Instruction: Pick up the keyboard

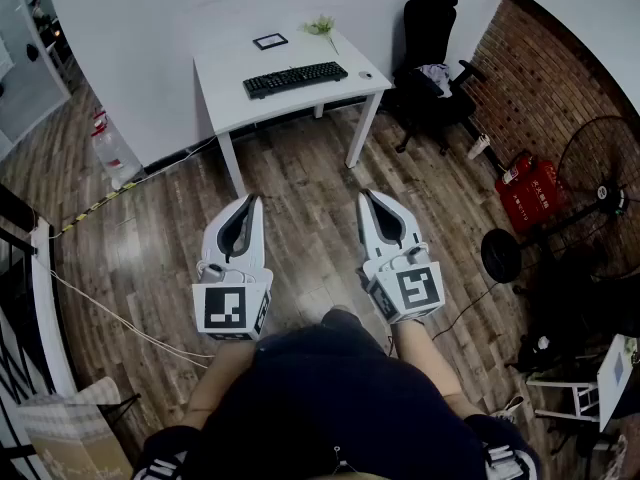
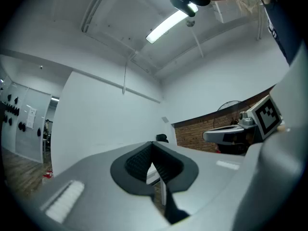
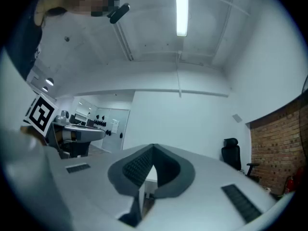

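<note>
Flat black rectangular keyboard (image 1: 295, 78) was noted on the smooth white table (image 1: 232, 108), at 12 o'clock, well apart from both grippers. White moulded-plastic left gripper (image 1: 254, 201) and right gripper (image 1: 365, 199) were clenched, ribbed dark pads (image 2: 138, 161) together, nothing grasped.

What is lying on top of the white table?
On the white table: a black keyboard, a small dark-framed item, a green plant and a mouse. The tabletop beneath the keyboard is covered.
</note>
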`<state>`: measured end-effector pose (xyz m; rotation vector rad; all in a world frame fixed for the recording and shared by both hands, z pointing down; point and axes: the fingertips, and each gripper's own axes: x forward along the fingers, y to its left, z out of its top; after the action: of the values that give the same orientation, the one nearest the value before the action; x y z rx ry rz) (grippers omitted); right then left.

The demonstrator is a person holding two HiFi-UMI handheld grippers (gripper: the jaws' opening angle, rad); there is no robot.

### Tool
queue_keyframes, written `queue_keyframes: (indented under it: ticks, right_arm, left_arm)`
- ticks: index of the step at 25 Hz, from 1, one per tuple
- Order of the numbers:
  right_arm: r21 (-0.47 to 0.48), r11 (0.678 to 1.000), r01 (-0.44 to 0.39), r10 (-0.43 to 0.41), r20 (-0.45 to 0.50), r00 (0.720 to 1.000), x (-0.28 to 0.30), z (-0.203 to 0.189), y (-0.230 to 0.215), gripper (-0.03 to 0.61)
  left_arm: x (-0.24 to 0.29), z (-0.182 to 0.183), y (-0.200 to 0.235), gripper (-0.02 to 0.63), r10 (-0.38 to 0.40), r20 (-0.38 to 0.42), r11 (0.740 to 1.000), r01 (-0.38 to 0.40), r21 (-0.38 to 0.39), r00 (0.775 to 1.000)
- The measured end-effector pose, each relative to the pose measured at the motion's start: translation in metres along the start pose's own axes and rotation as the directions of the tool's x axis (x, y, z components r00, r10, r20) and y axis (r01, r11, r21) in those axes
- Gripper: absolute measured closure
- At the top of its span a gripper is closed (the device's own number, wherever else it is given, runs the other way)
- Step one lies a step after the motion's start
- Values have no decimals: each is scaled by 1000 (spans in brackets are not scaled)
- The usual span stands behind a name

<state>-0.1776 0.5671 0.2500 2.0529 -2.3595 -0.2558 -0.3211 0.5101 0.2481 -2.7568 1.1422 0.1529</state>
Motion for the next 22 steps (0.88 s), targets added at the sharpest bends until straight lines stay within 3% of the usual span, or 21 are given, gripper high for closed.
queue_keyframes:
  ticks: [3, 12, 16, 22]
  right_arm:
    - [-39, 999, 20, -19, 24, 1000, 4, 0, 2, 569]
    - [-1, 1000, -2, 2, 15, 1000, 15, -13, -12, 569]
    - [16, 1000, -27, 27, 13, 1000, 39, -26, -24, 569]
    - [44, 996, -81, 81, 7, 997, 97, -48, -57, 569]
  left_arm:
    - [-1, -6, 8, 606, -1, -11, 1000, 1, -10, 1000]
    - [28, -25, 9, 604, -34, -35, 997, 32, -64, 999]
    - [57, -41, 18, 508, -47, -73, 996, 42, -79, 996]
    - [111, -67, 47, 480, 5, -114, 995, -16, -95, 993]
